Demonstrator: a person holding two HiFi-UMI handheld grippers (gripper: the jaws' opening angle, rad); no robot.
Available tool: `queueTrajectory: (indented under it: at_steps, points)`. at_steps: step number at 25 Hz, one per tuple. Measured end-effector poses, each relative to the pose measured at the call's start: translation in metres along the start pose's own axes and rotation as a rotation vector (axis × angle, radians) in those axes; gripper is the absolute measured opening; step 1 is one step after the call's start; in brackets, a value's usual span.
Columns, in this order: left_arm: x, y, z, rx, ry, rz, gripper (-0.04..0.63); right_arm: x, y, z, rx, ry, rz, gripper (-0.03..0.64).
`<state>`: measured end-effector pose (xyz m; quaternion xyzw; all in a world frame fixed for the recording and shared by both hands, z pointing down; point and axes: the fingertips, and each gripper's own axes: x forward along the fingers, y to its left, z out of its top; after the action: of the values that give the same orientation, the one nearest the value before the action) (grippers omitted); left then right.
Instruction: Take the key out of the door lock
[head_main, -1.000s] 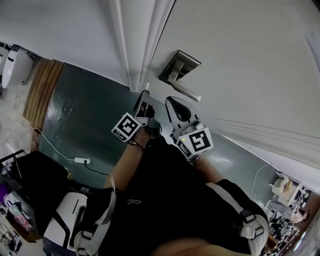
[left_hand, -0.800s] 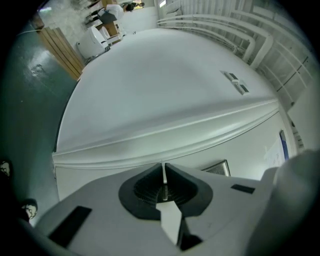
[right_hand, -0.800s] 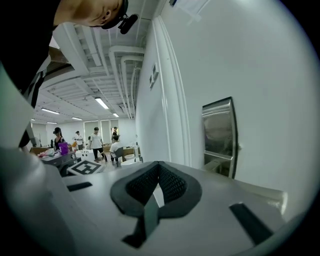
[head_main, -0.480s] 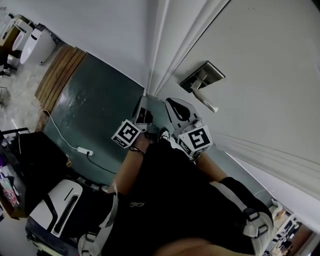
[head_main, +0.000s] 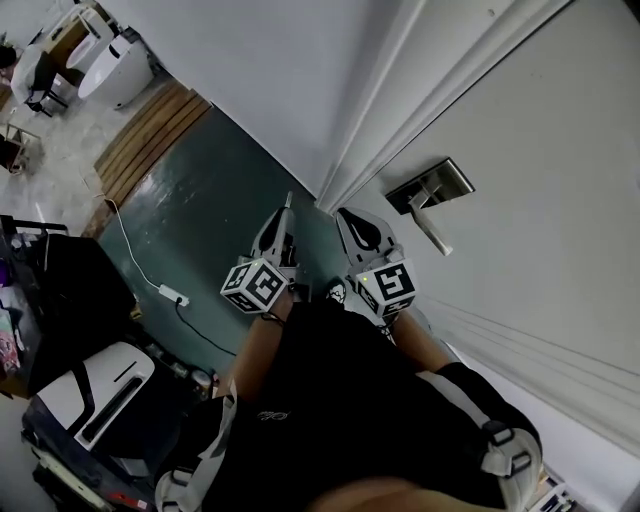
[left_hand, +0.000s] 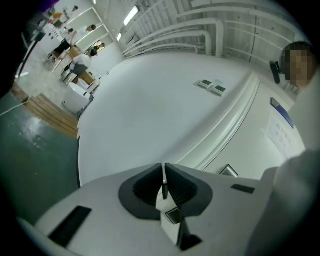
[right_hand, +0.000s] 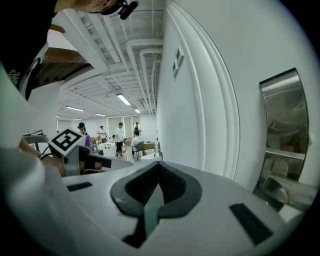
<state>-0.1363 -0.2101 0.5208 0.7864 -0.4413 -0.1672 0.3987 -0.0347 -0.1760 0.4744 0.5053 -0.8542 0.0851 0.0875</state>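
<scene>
The silver lock plate with its lever handle (head_main: 432, 192) sits on the white door (head_main: 540, 150), and I see no key in it; the right gripper view shows the plate (right_hand: 282, 135) close at the right. My left gripper (head_main: 288, 203) hangs over the green floor, left of the door frame. Its pads are shut on a thin flat metal piece, the key (left_hand: 164, 184), seen edge-on. My right gripper (head_main: 346, 214) is beside it, nearer the handle and apart from it, shut with nothing between the pads (right_hand: 169, 182).
The white door frame (head_main: 400, 120) and wall run up the middle. A white power strip with its cable (head_main: 165, 293) lies on the green floor (head_main: 200, 190). Wooden boards (head_main: 150, 125) lie further back, and a white and black case (head_main: 90, 395) stands at lower left.
Both grippers have drawn away from the door handle towards the floor side. The left one has rolled, still shut on the thin key. The handle now sits further right in the head view.
</scene>
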Motion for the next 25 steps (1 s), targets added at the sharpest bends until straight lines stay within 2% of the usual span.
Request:
queueTrajectory:
  at_steps: [6,18,25]
  points:
    - [-0.017,-0.004,0.030,0.158,-0.038,0.039,0.036,0.017,0.014,0.010,-0.029,-0.009,0.049,0.008]
    - [-0.040,-0.029,0.079,0.401,-0.114,0.062,0.037,0.033,0.039,0.055,-0.088,-0.093,0.113,0.008]
    - [-0.053,-0.048,0.106,0.541,-0.150,0.073,0.037,0.039,0.046,0.084,-0.114,-0.141,0.116,0.008]
